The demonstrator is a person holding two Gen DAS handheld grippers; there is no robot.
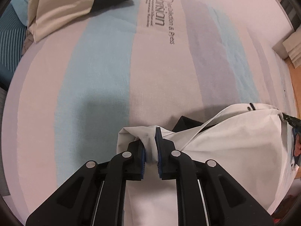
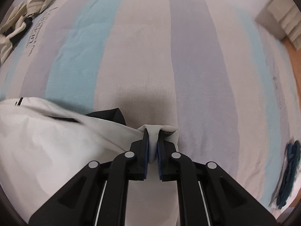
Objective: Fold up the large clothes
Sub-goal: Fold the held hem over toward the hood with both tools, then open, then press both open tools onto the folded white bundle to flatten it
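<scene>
Even, soft indoor light. Soft shadows fall on the bed [image 1: 105,111] ahead of each gripper. Heavy fisheye bending and dark corners. Right-wrist view blurred at its edges.

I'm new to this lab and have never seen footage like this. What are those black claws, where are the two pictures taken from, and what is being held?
No robot here: a person holds a two-finger gripper in each hand, with a fisheye camera on each looking along its fingers. One picture is from the left gripper, the other from the right gripper. Both are shut on bunched fabric of one white garment, which has dark lining showing. It hangs over a striped bedsheet. A beige garment lies crumpled at the far left, and a dark blue cloth near the right edge.
</scene>
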